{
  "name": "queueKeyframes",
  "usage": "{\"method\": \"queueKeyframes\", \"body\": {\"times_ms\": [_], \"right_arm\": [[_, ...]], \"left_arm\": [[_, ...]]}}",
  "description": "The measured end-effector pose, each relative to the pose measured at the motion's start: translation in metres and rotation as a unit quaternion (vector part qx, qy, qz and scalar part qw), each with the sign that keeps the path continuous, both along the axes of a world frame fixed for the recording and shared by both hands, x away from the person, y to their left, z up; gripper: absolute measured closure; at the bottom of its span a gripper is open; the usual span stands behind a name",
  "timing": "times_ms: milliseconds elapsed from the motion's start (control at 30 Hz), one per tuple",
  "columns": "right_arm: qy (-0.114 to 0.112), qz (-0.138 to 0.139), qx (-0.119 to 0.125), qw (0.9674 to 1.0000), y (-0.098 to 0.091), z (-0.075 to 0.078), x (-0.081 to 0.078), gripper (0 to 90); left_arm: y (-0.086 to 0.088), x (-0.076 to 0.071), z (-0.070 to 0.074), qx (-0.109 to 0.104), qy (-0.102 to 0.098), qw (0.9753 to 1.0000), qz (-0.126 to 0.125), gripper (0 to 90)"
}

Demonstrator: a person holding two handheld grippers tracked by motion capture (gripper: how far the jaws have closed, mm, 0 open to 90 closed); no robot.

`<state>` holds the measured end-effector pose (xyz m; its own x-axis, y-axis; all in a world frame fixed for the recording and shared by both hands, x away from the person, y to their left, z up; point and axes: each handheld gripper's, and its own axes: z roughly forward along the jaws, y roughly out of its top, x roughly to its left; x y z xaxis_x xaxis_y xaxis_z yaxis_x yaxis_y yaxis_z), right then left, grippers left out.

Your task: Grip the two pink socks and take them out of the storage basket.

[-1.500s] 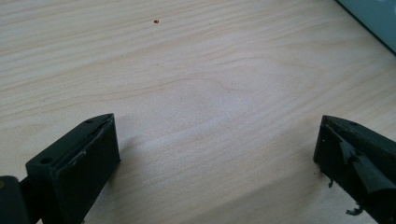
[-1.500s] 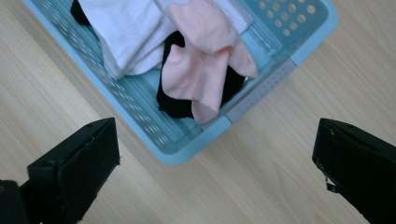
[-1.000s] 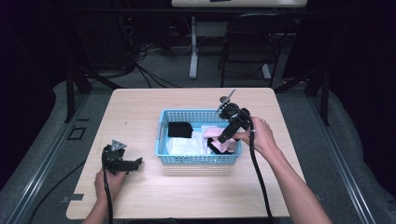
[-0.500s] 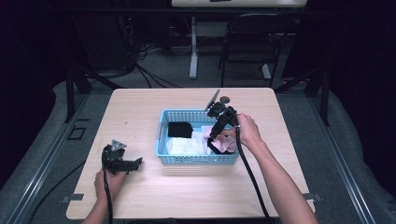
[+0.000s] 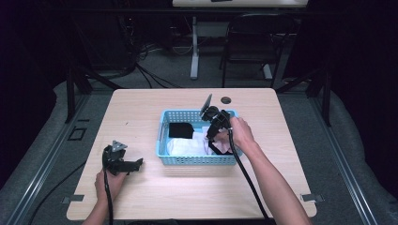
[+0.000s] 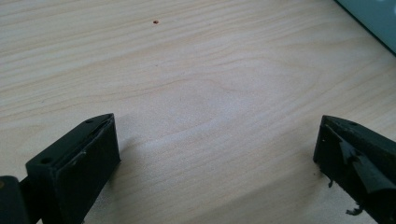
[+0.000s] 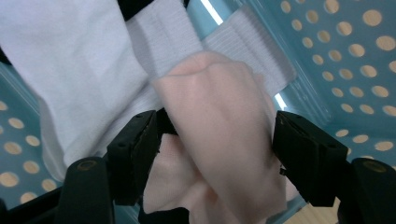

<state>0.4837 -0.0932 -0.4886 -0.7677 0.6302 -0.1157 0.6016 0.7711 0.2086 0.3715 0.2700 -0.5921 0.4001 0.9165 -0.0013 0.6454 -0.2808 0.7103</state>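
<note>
A light blue perforated basket (image 5: pixel 197 160) stands mid-table and holds a black cloth (image 5: pixel 180 130), white cloths (image 5: pixel 185 146) and a pink cloth (image 5: pixel 225 147). My right gripper (image 5: pixel 217 143) reaches down into the basket's right end. In the right gripper view the pink cloth (image 7: pixel 219 121) lies between the jaws of that gripper (image 7: pixel 215 140), over a white cloth (image 7: pixel 84 70) and the basket wall (image 7: pixel 355 70). The jaws have just been closing and stand at the cloth's sides without squeezing it. My left gripper (image 5: pixel 138 163) rests on the table at front left, open (image 6: pixel 215 154) over bare wood.
The wooden table (image 5: pixel 281 187) has a round cable hole (image 5: pixel 226 100) behind the basket. A dark chair (image 5: pixel 253 42) and table legs stand beyond the far edge. A corner of the basket (image 6: pixel 373 18) shows at top right in the left gripper view.
My right gripper has moved left and down from above the basket's right rim into the basket. The left hand and its gripper have stayed still.
</note>
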Motion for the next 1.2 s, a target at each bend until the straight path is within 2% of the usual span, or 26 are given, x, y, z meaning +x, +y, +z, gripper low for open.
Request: {"method": "queueKeyframes", "body": {"times_ms": [33,167,200,267,333,367,400,433,500,533,600,700,833,867,1067,1200], "right_arm": [[0.000,0.002,-0.008,1.0000,0.000,-0.001,0.001,31.1],[-0.002,-0.007,-0.009,0.9999,0.000,-0.004,0.002,36.0],[-0.003,-0.013,-0.010,0.9999,0.000,-0.005,0.003,41.0],[-0.001,-0.016,-0.016,0.9997,-0.001,-0.005,0.004,43.8],[0.000,-0.022,-0.013,0.9997,-0.002,-0.007,0.005,52.6],[0.000,-0.022,-0.013,0.9997,-0.002,-0.007,0.005,52.6],[0.000,-0.023,-0.017,0.9996,-0.004,-0.006,0.005,58.5],[0.000,-0.023,-0.017,0.9996,-0.004,-0.006,0.005,58.5],[0.000,-0.024,-0.022,0.9995,-0.004,-0.005,0.005,65.4],[-0.004,-0.027,-0.015,0.9995,-0.005,-0.005,0.005,70.6],[-0.005,-0.027,-0.014,0.9995,-0.007,-0.003,0.006,73.3],[-0.005,-0.034,0.001,0.9994,-0.011,-0.001,0.006,75.4],[-0.003,-0.037,0.009,0.9992,-0.015,0.004,0.006,76.0],[-0.006,-0.044,0.026,0.9986,-0.018,0.009,0.006,76.3],[-0.009,-0.061,0.048,0.9969,-0.024,0.025,0.005,76.8],[-0.003,-0.062,0.048,0.9969,-0.028,0.029,0.005,77.9]], "left_arm": [[0.000,0.000,0.000,0.000,0.000,1.0000,0.000,0.1],[0.000,0.000,0.000,0.000,0.000,1.0000,0.000,0.1],[0.000,0.000,0.000,0.000,0.000,1.0000,0.000,0.1],[0.000,0.000,0.000,0.000,0.000,1.0000,0.000,0.1],[0.000,0.000,0.000,0.000,-0.001,1.0000,0.000,0.1],[0.000,0.000,0.000,0.000,-0.001,1.0000,0.000,0.1],[0.000,0.000,0.000,0.000,0.000,1.0000,0.000,0.1],[0.000,0.000,0.000,0.000,0.000,1.0000,0.000,0.1],[0.000,0.000,0.000,0.000,0.000,1.0000,0.000,0.1],[0.000,0.000,0.000,0.000,0.000,1.0000,0.000,0.1],[0.000,0.000,0.000,0.000,0.000,1.0000,0.000,0.1],[0.000,0.000,0.000,0.000,0.000,1.0000,0.000,0.1],[0.000,0.000,0.000,-0.001,0.000,1.0000,0.000,0.1],[0.000,0.000,0.000,0.000,0.000,1.0000,0.000,0.1],[0.000,0.000,0.000,0.000,0.000,1.0000,0.000,0.1],[0.000,0.000,0.000,0.000,0.000,1.0000,0.000,0.1]]}}
